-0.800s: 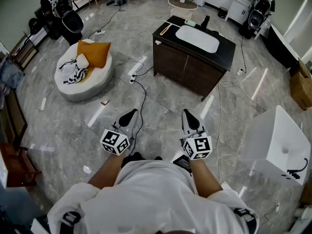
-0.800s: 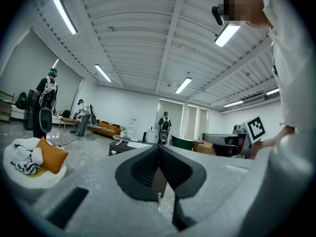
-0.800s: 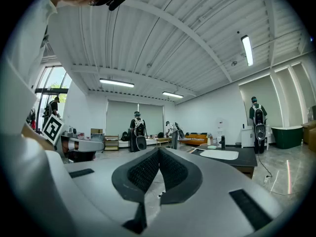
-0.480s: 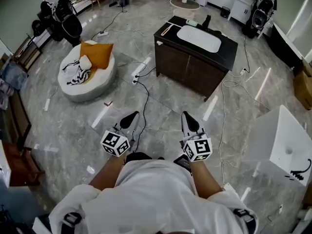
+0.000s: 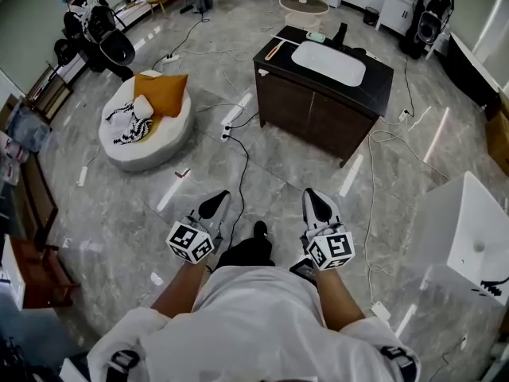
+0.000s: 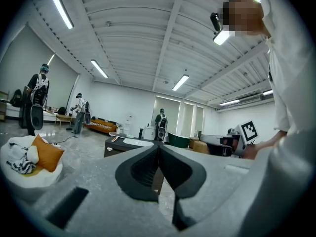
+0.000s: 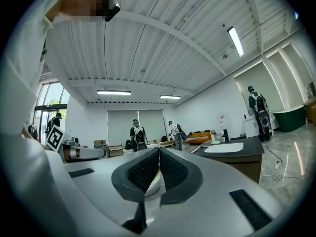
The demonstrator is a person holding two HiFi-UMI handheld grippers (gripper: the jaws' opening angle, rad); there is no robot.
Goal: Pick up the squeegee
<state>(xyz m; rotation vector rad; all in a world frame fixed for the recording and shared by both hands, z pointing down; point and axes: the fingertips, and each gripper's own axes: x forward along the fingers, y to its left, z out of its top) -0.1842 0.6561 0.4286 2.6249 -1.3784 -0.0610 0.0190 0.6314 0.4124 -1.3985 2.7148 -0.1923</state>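
Observation:
A dark wooden cabinet (image 5: 310, 114) with a white basin (image 5: 328, 62) stands a few steps ahead on the grey marble floor. On its left counter edge lies a slim orange-handled tool (image 5: 273, 51), probably the squeegee; it also shows small in the left gripper view (image 6: 114, 138). My left gripper (image 5: 213, 204) and right gripper (image 5: 314, 200) are held level in front of my body, far short of the cabinet. In each gripper view the jaws meet at the tips, left gripper (image 6: 159, 144) and right gripper (image 7: 159, 149), with nothing between them.
A round white bed with an orange cushion (image 5: 147, 126) sits to the left. Cables (image 5: 238, 161) and a power strip (image 5: 231, 118) run across the floor ahead. A white boxy stand (image 5: 469, 237) is at the right. Other people with rigs stand at the room's far side (image 5: 95, 22).
The person has stepped forward: a dark shoe has come into view between the grippers. Both grippers sit slightly lower in the head view and stay shut.

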